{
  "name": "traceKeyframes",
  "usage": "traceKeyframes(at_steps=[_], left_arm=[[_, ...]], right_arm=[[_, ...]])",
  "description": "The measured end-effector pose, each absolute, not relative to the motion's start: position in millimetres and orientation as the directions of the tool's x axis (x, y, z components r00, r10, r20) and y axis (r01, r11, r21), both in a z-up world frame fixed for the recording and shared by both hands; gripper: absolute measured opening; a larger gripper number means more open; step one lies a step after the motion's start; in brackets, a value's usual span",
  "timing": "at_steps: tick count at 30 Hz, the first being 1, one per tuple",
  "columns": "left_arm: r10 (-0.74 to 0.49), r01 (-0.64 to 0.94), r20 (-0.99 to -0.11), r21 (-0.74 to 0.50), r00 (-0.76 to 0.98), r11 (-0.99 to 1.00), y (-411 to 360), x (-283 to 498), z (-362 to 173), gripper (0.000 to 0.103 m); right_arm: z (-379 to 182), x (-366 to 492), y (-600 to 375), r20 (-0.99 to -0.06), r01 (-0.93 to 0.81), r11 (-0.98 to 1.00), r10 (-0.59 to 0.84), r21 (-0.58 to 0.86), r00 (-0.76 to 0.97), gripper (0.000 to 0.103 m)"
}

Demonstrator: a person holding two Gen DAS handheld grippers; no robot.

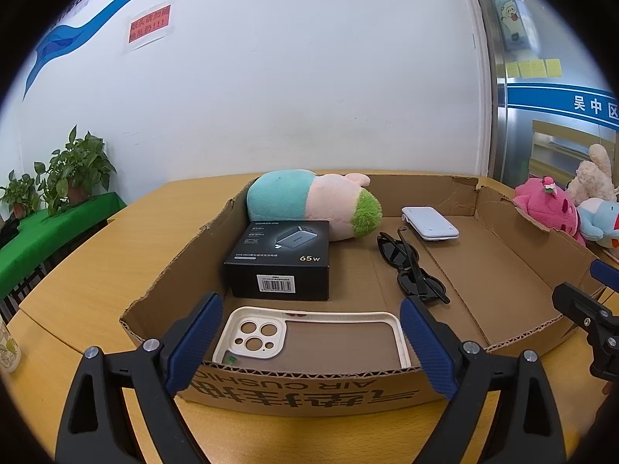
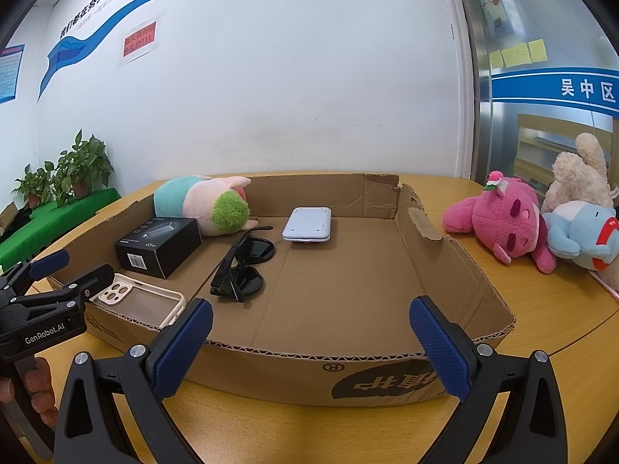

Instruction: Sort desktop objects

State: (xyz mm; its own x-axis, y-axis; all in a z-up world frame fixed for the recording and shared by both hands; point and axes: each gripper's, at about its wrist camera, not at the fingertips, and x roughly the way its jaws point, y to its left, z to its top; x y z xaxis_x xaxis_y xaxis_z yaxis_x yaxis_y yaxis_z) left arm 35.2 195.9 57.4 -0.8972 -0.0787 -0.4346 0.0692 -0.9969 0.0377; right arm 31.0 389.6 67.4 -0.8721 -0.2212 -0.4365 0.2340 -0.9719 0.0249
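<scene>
A shallow cardboard box [image 1: 503, 270] [image 2: 445, 270] lies on the wooden table. In it are a cream phone case [image 1: 313, 338] [image 2: 143, 301], a black charger box [image 1: 282, 266] [image 2: 158, 245], black sunglasses [image 1: 410, 266] [image 2: 243, 266], a white power bank [image 1: 429, 222] [image 2: 307, 224] and a teal, pink and green plush [image 1: 313, 203] [image 2: 205, 203]. My left gripper [image 1: 309, 344] is open and empty above the phone case at the box's near wall. My right gripper [image 2: 309, 344] is open and empty at the near wall, over the bare right half of the box.
Pink [image 2: 503, 220], cream [image 2: 580, 174] and blue [image 2: 580, 232] plush toys lie on the table right of the box. Potted plants [image 1: 73, 170] stand on a green-covered side table at far left. A white wall stands behind the table.
</scene>
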Motion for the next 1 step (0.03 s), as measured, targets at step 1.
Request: traceKeyframes(at_steps=[1], left_arm=[[-0.081,0.072,-0.436,0.036,-0.896,-0.997,195.7,35.1,57.2,0.097]], right_arm=[[67.1,30.5,389.2,-0.44,0.239,-0.971,-0.225,0.025,-0.869,0.103]])
